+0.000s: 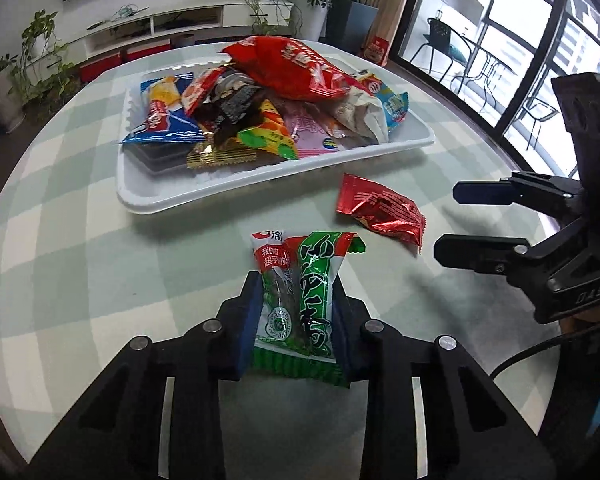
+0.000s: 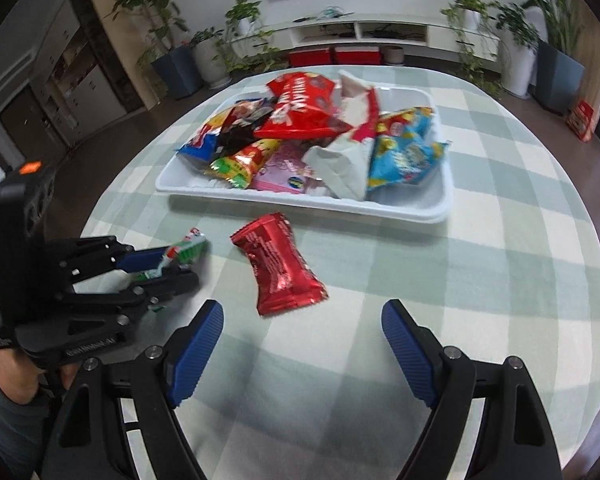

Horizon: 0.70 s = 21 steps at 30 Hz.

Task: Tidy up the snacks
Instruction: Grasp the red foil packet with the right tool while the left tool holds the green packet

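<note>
A: Where do we stand with our left gripper (image 1: 296, 312)?

B: We have it clamped on the green-and-white snack packet (image 1: 300, 300) — both blue pads press its sides, with the packet's top poking out beyond the fingertips over the checked tablecloth (image 1: 80, 240).

A: And our right gripper (image 2: 302, 344)?

B: Its jaws stand wide apart with nothing between them. The red foil packet (image 2: 280, 264) lies flat on the cloth just ahead of the fingertips, untouched.

A: Where are the other snacks?

B: Piled in the white tray (image 2: 440, 200) farther back on the table — a big red bag (image 2: 300, 108) on top, a blue packet (image 2: 404, 156) at 1 end, and a pink packet (image 2: 284, 172) near the front rim. The 2 loose packets sit near the tray, outside it.
</note>
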Each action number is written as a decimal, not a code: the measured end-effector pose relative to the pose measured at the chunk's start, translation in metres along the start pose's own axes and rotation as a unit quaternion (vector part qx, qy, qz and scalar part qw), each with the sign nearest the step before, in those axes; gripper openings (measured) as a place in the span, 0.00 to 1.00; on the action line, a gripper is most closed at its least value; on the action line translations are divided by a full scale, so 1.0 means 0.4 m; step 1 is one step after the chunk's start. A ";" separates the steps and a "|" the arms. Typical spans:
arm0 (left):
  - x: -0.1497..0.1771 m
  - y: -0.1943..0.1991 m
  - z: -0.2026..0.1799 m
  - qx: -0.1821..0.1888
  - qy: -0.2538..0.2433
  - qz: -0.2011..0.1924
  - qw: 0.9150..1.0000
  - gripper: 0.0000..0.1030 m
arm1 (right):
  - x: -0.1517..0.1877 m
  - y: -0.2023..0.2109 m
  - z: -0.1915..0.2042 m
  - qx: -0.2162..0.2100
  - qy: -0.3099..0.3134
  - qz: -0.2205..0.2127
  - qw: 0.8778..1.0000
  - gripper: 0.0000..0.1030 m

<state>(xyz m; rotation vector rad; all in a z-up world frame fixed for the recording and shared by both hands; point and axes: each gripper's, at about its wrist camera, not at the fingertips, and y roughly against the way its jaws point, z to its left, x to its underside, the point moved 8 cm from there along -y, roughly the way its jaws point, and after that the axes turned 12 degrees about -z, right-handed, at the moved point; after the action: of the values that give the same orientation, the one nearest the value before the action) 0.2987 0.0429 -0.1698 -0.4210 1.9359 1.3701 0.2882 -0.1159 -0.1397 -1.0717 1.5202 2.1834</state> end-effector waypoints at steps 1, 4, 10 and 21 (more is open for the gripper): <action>0.001 0.005 0.010 0.001 0.007 -0.002 1.000 0.28 | -0.003 -0.012 0.007 -0.002 0.008 0.001 1.000 0.82; 0.002 0.011 0.024 0.005 0.019 -0.006 1.000 0.28 | -0.020 -0.054 0.026 -0.005 0.034 0.005 0.999 0.79; 0.002 0.012 0.035 0.012 0.040 -0.012 0.999 0.28 | -0.034 -0.122 0.028 0.014 0.068 0.028 0.997 0.69; 0.001 0.007 0.034 0.014 0.049 -0.014 0.999 0.28 | -0.008 -0.094 0.054 0.016 0.089 0.031 0.995 0.34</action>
<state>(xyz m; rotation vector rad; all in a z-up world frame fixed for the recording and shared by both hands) 0.3014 0.0565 -0.1706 -0.5092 2.0182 1.3252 0.3036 -0.0806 -0.1596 -1.2551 1.6771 2.1452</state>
